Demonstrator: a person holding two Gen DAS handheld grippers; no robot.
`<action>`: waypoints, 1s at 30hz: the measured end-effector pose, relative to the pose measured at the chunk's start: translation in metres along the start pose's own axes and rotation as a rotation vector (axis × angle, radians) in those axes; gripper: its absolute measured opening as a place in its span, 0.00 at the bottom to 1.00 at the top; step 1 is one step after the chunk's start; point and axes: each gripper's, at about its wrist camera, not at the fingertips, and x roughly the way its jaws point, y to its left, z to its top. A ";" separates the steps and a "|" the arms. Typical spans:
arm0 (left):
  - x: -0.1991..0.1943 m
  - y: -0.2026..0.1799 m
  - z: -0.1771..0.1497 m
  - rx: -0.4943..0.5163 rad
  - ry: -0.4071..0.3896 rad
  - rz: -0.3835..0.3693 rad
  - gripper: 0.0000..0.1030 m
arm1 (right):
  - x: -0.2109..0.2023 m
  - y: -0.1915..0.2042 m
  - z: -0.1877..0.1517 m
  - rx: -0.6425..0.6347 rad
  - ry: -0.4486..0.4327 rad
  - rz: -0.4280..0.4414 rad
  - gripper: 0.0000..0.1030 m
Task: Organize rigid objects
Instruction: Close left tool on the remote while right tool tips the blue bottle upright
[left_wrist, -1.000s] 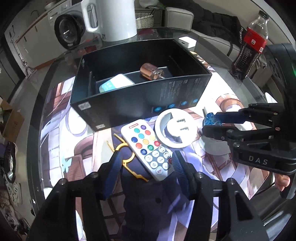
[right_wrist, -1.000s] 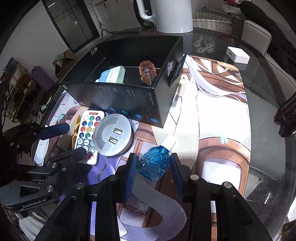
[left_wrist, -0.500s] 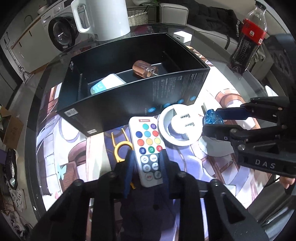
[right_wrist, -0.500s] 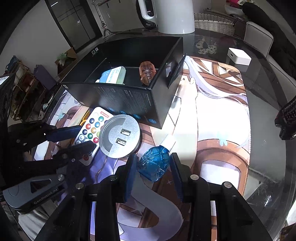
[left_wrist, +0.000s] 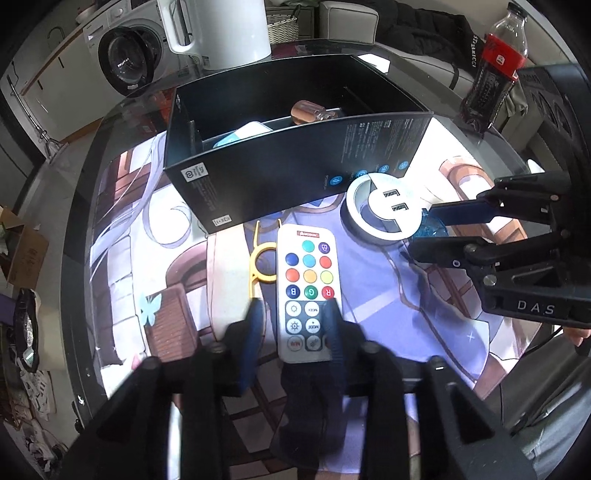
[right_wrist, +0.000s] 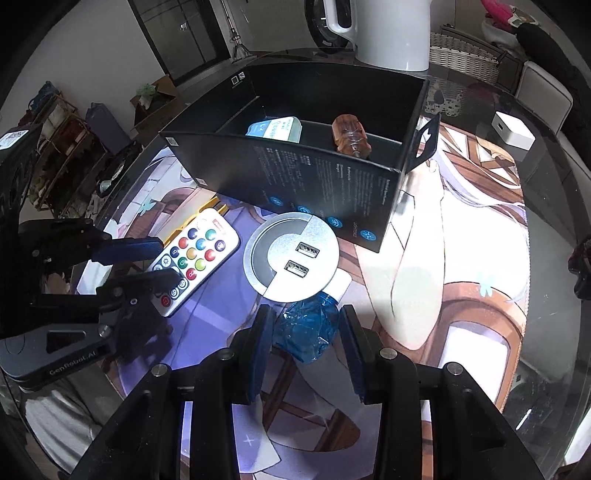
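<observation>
I am straddling the white remote control (left_wrist: 308, 291) with my left gripper (left_wrist: 293, 308) at the lower middle of the left wrist frame: its lower, dark-buttoned end is lying between my two blue fingers (left_wrist: 255, 321), the right one touching its edge and a sliver of gap showing at the left one, so the jaws are sitting partly apart and have just been opening again after pinching the remote half a second ago. The remote, which was slanting before, is now lying straight up the frame, with B, G and R readable on its coloured buttons. A yellow plastic tool (left_wrist: 260, 264) is lying just left of it. My right gripper (right_wrist: 306, 325) is holding the crumpled blue translucent piece (right_wrist: 308, 330) at the lower middle of its own frame, jaws narrow, pads pressing both sides. The round silver USB socket (right_wrist: 291, 254) is resting just above that piece, against the black box (right_wrist: 314, 177), which is sitting closer to the sockets than a second ago. "DAS" is reading on the right gripper's body, "GenRobot.AI" on the left's. Inside the box are lying a light blue packet (right_wrist: 275, 129) and an amber handle (right_wrist: 351, 136)
</observation>
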 end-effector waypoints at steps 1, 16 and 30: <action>-0.001 -0.003 0.000 0.007 -0.014 0.008 0.51 | 0.001 0.001 0.001 0.000 -0.001 -0.001 0.37; 0.012 -0.039 0.008 0.121 -0.005 0.043 0.39 | -0.001 -0.001 -0.002 -0.003 -0.006 0.012 0.39; 0.002 -0.038 0.004 0.100 -0.011 -0.074 0.50 | -0.007 -0.012 -0.004 0.022 0.000 0.021 0.39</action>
